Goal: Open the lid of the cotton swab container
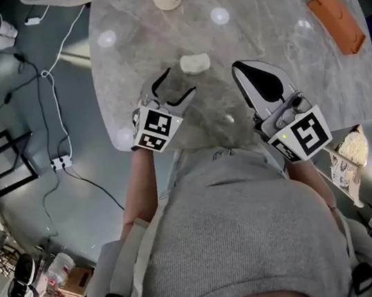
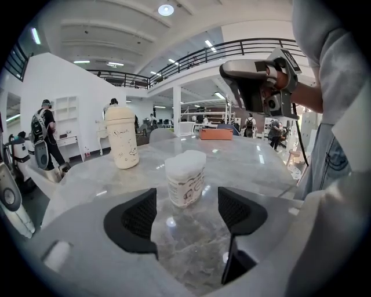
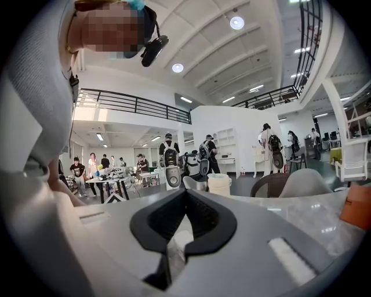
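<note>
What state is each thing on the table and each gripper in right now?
Cotton swab container: upright, lid closed, untouched.
Left gripper: jaws apart, empty, container just ahead.
Right gripper: jaws together, empty.
Cream bottle: upright, capped.
Orange case: lying flat.

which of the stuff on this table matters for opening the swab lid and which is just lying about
For the job:
- cotton swab tub
- left claw, open, lined up in front of the tub
- right claw, shut

Lying about:
- cream cup
- orange case
</note>
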A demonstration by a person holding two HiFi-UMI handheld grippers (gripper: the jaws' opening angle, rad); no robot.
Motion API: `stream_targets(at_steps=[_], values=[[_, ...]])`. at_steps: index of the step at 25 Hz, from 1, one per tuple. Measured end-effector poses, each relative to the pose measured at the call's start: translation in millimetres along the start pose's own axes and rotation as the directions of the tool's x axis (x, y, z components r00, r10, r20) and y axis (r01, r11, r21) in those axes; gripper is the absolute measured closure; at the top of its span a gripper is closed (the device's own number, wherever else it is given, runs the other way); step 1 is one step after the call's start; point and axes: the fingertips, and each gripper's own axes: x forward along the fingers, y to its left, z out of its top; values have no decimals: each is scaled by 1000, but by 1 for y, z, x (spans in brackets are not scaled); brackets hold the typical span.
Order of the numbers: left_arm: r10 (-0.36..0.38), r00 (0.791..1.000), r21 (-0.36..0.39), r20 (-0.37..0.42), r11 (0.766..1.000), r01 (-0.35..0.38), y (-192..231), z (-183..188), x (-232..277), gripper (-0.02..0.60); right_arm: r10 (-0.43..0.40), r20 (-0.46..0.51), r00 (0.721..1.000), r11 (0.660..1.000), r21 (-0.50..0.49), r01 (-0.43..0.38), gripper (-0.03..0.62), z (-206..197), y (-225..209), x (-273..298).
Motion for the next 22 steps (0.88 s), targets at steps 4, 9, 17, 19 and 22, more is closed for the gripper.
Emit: stream_targets(at_steps=[4, 9, 17, 19, 22], values=[[-6, 1000, 7, -11, 1000, 6, 0, 0, 4, 249, -7, -2, 1000, 1000, 1, 7, 592, 0, -3, -2], [-16, 1000, 21, -19, 1000, 16, -1, -2, 7, 249, -16, -3, 1000, 1000, 8, 16, 592, -1, -4, -3], [-41, 999, 45, -21, 998, 42, 1, -2, 14, 249, -30, -3, 1000, 999, 23, 30, 592, -3, -6, -1], [-47, 999, 48, -22, 998, 48, 2, -1, 15, 249, -31, -5, 1000, 999, 25, 31, 592, -3, -7, -1], [-58, 998, 58, -29, 997, 59, 2, -2, 16, 249, -31, -6, 999, 999, 24, 31, 592, -2, -8, 0]])
